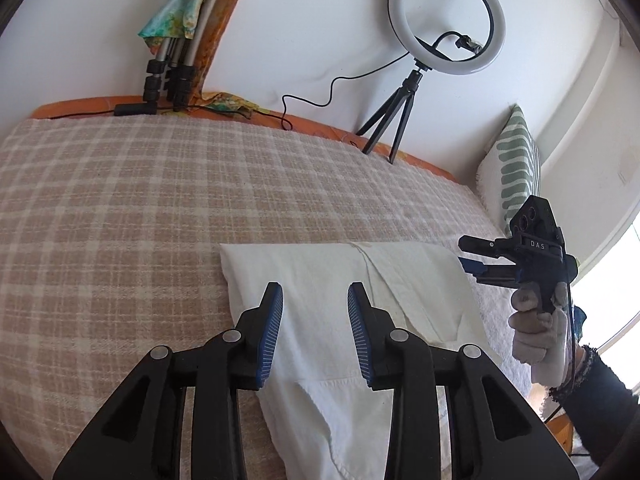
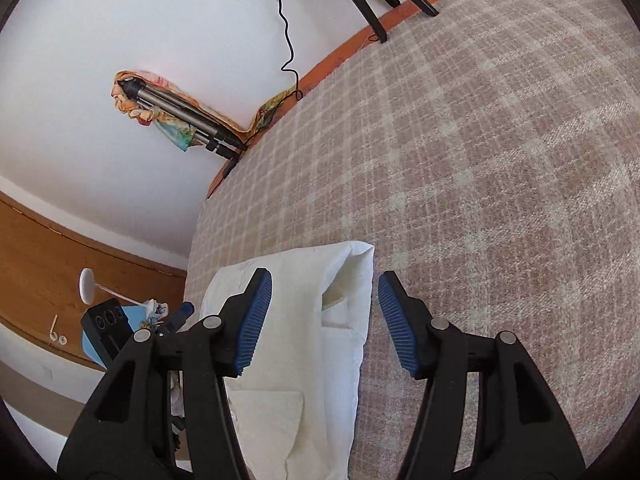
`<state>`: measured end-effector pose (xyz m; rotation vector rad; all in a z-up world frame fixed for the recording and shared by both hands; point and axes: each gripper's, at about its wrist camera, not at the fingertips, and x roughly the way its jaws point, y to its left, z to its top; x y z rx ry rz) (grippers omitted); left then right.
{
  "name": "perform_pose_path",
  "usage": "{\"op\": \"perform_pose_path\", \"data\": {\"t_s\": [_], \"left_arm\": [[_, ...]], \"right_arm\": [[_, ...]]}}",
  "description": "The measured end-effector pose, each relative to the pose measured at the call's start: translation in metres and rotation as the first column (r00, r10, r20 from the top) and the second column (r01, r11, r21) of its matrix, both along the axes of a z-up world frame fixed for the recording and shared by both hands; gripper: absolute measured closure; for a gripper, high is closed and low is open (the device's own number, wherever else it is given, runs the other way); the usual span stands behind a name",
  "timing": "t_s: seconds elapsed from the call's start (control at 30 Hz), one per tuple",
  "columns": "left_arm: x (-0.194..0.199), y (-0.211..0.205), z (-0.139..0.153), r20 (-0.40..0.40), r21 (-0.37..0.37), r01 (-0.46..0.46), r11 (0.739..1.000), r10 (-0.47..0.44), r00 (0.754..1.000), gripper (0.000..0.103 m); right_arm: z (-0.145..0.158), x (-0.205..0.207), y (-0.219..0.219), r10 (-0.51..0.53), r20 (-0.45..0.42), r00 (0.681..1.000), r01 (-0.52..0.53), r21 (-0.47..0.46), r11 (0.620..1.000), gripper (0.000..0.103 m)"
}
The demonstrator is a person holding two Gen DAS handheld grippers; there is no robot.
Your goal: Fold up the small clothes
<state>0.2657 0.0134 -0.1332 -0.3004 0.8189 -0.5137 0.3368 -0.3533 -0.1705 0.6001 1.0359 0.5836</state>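
A small white garment (image 1: 320,280) lies folded on the checked bed cover, with a pocket or flap near its lower part. My left gripper (image 1: 315,292) is open and empty, hovering above the garment's middle. My right gripper (image 1: 468,254) shows at the right of the left wrist view, held in a gloved hand just past the garment's right edge. In the right wrist view the garment (image 2: 344,320) lies between and below my right gripper (image 2: 325,284), which is open and empty. The left gripper (image 2: 182,314) shows partly at the left there.
The beige checked bed cover (image 1: 140,200) spreads left and back. A ring light on a small tripod (image 1: 440,32) and folded tripod legs (image 1: 172,68) stand at the far wall. A green striped pillow (image 1: 514,164) leans at the right.
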Motion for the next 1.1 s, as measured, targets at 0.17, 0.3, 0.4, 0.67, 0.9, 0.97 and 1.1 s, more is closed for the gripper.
{"op": "perform_pose_path", "data": {"t_s": [0.17, 0.3, 0.4, 0.67, 0.9, 0.97, 1.1], "left_arm": [[0.018, -0.002, -0.014, -0.031, 0.012, -0.012, 1.0, 0.013, 0.999, 0.071], [0.023, 0.0, -0.022, -0.04, 0.049, -0.018, 0.999, 0.02, 0.999, 0.071], [0.025, 0.004, -0.028, -0.039, 0.082, -0.042, 0.996, 0.045, 0.998, 0.071], [0.014, 0.037, -0.032, -0.053, 0.077, -0.157, 0.985, 0.161, 0.985, 0.071], [-0.012, 0.058, -0.021, -0.161, -0.144, -0.162, 0.976, 0.138, 0.977, 0.052], [-0.019, 0.056, -0.02, -0.182, -0.177, -0.16, 0.971, 0.127, 0.975, 0.052], [-0.027, 0.052, -0.028, -0.241, -0.234, -0.161, 0.959, 0.103, 0.965, 0.052]], "right_arm": [[-0.003, 0.016, 0.013, 0.032, 0.013, 0.999, -0.032, 0.008, 0.999, 0.063], [-0.005, 0.025, 0.021, 0.032, 0.018, 0.999, -0.031, -0.069, 0.997, 0.09], [-0.002, 0.025, 0.027, 0.044, 0.071, 0.996, -0.033, -0.148, 0.988, 0.096], [0.011, 0.012, 0.029, 0.015, 0.111, 0.994, 0.031, -0.398, 0.917, 0.099], [0.039, -0.038, 0.007, 0.014, 0.111, 0.994, 0.02, -0.302, 0.953, 0.055], [0.043, -0.055, 0.007, 0.009, 0.122, 0.993, 0.027, -0.289, 0.957, 0.042], [0.032, -0.08, 0.006, 0.028, 0.079, 0.996, -0.007, -0.246, 0.969, 0.042]]}}
